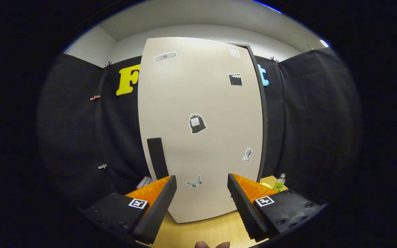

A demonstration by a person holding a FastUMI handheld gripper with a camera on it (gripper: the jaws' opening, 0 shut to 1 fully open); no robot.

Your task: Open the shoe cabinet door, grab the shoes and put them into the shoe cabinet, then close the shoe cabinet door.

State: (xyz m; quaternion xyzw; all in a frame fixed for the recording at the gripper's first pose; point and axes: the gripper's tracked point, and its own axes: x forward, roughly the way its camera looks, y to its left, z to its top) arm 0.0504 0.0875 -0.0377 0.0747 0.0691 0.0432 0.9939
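My claw (pixel 202 193) is wide open and holds nothing. Right ahead of my fingers stands the tall white shoe cabinet door (pixel 200 127), closed, with little stickers on it. A black upright handle (pixel 157 157) sits low on the door, just past my left finger. The cabinet stands on a light wooden table (pixel 202 230). A small clear bottle with a green label (pixel 280 183) stands beside the cabinet, past my right finger.
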